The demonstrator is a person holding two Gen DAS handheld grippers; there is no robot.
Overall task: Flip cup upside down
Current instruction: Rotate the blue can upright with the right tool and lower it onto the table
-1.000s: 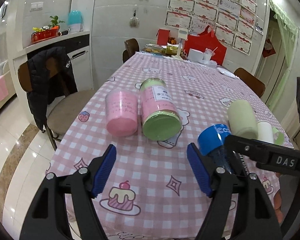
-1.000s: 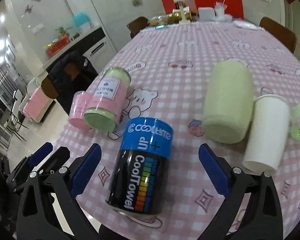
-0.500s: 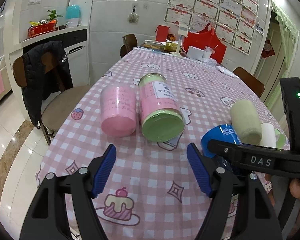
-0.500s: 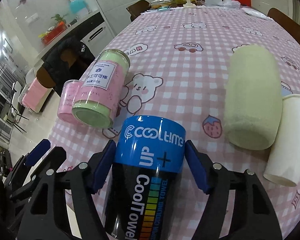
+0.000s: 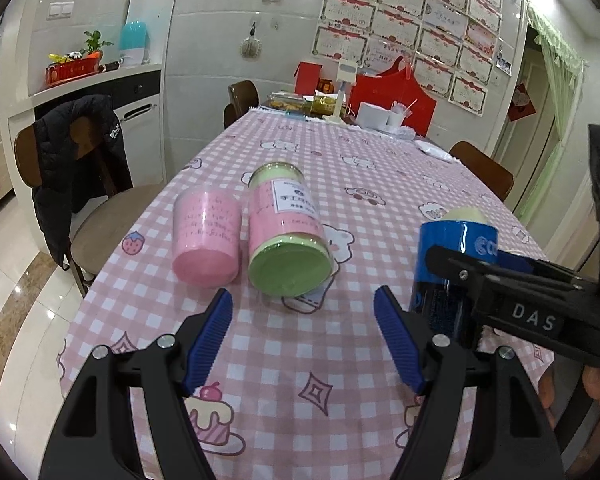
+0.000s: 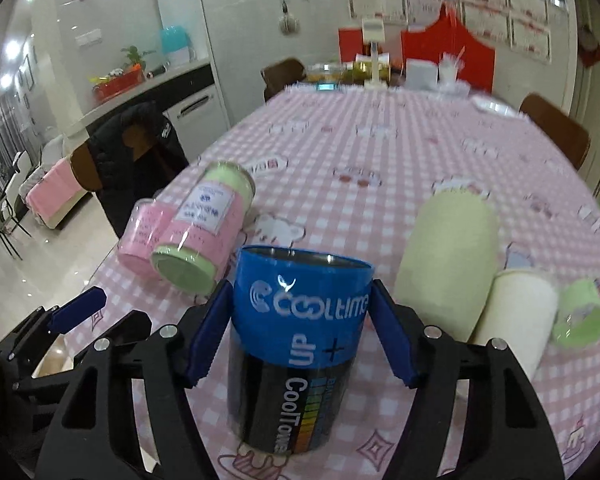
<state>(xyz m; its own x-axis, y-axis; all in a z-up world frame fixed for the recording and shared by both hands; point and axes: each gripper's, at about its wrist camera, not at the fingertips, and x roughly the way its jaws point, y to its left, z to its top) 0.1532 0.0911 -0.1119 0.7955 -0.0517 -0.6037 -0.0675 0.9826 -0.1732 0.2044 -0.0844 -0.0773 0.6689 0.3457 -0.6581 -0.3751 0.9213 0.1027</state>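
A blue and black "CoolTime" cylinder cup (image 6: 296,344) is held between the blue pads of my right gripper (image 6: 300,332), nearly upright, blue band on top, its print upside down. It also shows at the right of the left wrist view (image 5: 452,268), with the right gripper's black finger across it. My left gripper (image 5: 304,340) is open and empty above the table's near edge, to the left of the cup.
A pink cup (image 5: 206,244) and a pink jar with green ends (image 5: 288,236) lie on the pink checked tablecloth (image 5: 360,184). A pale green roll (image 6: 448,256), a white paper cup (image 6: 516,312) and a small green cup (image 6: 578,312) lie at right. Chairs stand around the table.
My right gripper closed on the blue and black cup and tipped it from lying down to nearly upright. The left gripper stayed open and drew back slightly.
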